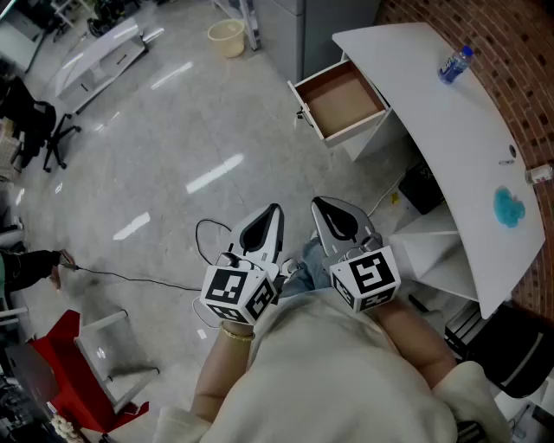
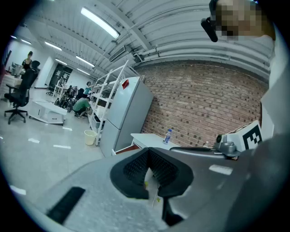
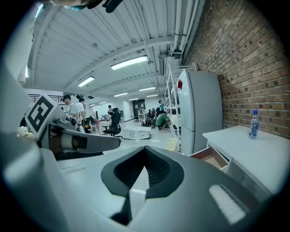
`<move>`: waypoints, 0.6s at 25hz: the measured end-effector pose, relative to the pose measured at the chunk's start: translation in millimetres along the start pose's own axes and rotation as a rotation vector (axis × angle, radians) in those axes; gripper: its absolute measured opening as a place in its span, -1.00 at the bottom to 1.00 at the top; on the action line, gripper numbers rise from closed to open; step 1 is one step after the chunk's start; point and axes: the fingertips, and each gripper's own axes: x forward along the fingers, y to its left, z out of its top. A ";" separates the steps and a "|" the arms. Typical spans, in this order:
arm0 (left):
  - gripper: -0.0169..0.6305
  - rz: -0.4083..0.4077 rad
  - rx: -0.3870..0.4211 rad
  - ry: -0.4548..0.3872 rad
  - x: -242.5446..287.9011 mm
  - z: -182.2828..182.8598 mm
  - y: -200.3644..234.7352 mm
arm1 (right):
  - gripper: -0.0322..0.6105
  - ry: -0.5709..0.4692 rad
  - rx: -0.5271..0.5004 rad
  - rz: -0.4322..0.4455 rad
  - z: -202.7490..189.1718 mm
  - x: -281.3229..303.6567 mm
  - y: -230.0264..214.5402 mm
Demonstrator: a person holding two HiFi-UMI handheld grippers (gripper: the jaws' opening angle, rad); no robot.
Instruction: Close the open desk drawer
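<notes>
The open drawer (image 1: pixel 340 101) sticks out from the left end of a white desk (image 1: pixel 459 130), its brown inside bare. The drawer (image 3: pixel 210 156) also shows at the right of the right gripper view, and as a thin reddish edge (image 2: pixel 127 148) in the left gripper view. My left gripper (image 1: pixel 275 210) and right gripper (image 1: pixel 318 204) are held side by side in front of the person's body, well short of the drawer. Both are shut with nothing between the jaws. Each points a little downward toward the floor ahead.
A water bottle (image 1: pixel 455 64) and a blue cloth (image 1: pixel 508 208) lie on the desk. A grey cabinet (image 1: pixel 325 26) and a yellow bin (image 1: pixel 226 37) stand beyond the drawer. A black cable (image 1: pixel 138 279) runs over the shiny floor; a red chair (image 1: pixel 65 368) is at lower left.
</notes>
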 end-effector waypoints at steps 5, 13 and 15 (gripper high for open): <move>-0.95 -0.001 -0.012 -0.001 -0.7 -1.1 0.5 | -0.90 -0.002 -0.002 0.006 -2.5 0.3 2.9; -0.95 0.005 -0.005 0.010 -9.7 -4.7 4.0 | -0.90 -0.039 0.017 0.027 0.8 0.7 16.2; -0.95 0.004 0.000 0.010 -12.3 -4.1 3.8 | -0.90 -0.040 0.027 0.027 0.2 -0.2 18.8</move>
